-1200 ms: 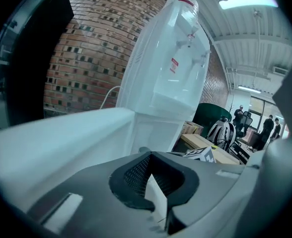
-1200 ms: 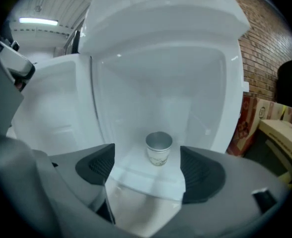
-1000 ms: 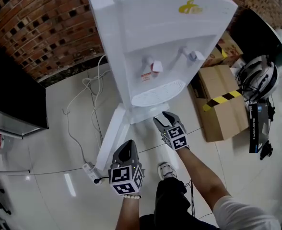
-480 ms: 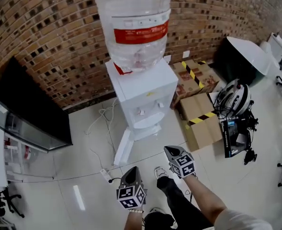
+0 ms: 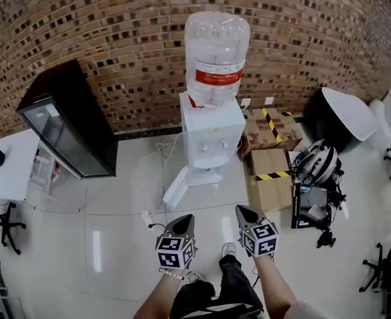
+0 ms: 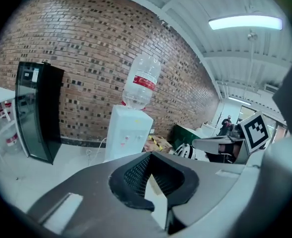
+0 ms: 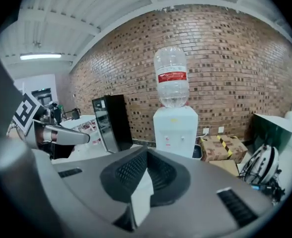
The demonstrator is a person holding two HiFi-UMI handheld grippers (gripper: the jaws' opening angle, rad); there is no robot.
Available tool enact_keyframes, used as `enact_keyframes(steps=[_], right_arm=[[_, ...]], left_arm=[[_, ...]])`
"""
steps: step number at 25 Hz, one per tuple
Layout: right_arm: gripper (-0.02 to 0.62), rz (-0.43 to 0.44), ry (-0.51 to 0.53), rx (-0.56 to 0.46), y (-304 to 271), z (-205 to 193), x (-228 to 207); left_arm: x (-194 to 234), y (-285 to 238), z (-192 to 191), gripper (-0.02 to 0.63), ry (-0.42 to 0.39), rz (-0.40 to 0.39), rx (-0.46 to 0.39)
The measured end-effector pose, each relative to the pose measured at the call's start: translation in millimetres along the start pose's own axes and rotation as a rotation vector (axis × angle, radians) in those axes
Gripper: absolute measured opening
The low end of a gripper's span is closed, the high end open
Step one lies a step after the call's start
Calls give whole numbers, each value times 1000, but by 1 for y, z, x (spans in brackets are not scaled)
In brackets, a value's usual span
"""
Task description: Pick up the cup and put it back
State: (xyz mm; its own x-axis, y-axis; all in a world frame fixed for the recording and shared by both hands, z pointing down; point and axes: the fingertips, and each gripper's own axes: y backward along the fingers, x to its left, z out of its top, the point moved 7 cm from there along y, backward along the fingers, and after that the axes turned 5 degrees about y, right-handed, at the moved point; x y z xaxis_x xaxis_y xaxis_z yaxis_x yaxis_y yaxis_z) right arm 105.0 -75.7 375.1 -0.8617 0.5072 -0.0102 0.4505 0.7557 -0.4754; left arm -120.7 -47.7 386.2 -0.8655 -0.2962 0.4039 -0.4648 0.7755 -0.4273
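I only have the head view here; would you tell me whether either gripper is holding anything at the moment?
Observer: No. The right gripper view shows the right gripper shut, with nothing between its jaws.
Operator: Thank you. And the left one?
Observer: In its own view the left gripper is shut too, and empty.
Operator: Is anyone else in the room?
Observer: Yes. The left gripper view shows a person standing far off at the right, too small to tell more.
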Motion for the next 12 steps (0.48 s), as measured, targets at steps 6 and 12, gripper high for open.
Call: enact_keyframes(steps=[6, 12], right_arm=[[11, 42, 36, 0, 75, 27, 12], [11, 119, 4, 1, 142, 1, 20]], left_arm=[[-44, 28, 12, 6, 2, -17, -41], [-102, 58, -14, 6, 17, -14, -61]])
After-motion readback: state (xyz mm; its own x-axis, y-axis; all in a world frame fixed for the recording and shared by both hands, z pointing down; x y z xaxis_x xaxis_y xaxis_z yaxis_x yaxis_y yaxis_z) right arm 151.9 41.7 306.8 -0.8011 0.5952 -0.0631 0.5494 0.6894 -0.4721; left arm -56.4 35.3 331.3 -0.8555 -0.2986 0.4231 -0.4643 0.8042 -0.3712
